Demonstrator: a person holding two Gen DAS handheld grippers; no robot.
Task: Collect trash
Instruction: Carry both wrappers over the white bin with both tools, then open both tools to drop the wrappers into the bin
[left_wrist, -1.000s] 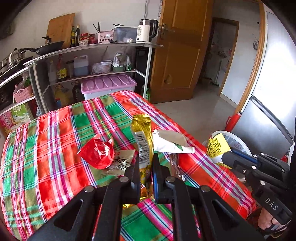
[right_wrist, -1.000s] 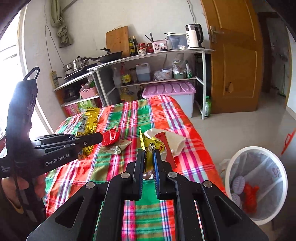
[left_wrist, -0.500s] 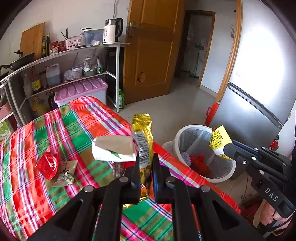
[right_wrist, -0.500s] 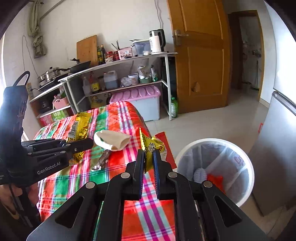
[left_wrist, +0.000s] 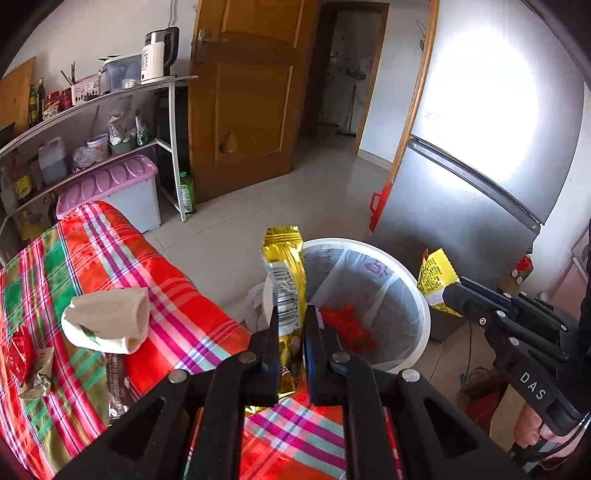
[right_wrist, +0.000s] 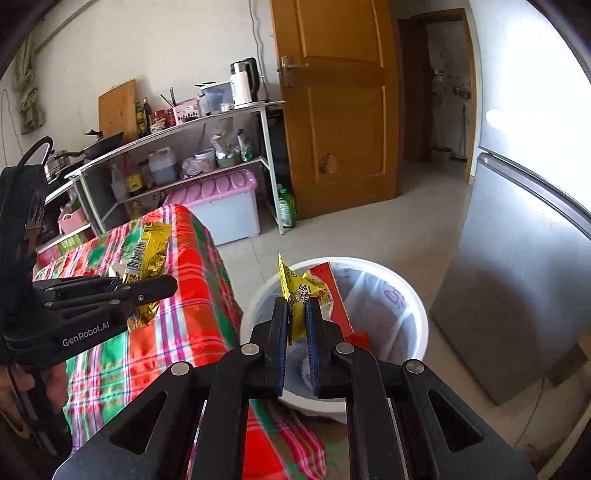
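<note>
Your left gripper (left_wrist: 291, 325) is clamped on a gold wrapper (left_wrist: 286, 273), which stands upright at the near rim of the white bin (left_wrist: 417, 295). Your right gripper (right_wrist: 296, 317) is pinched tight on a yellow wrapper (right_wrist: 295, 291), held above the bin's opening. Red scraps (left_wrist: 347, 325), possibly more wrappers, lie inside. A cream wrapper (left_wrist: 107, 321) rests on the checked cloth (left_wrist: 177, 306).

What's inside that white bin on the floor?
The white bin holds a clear liner and crumpled red trash; something pale lies at the bottom. Both grippers and their wrappers hide the near side.
</note>
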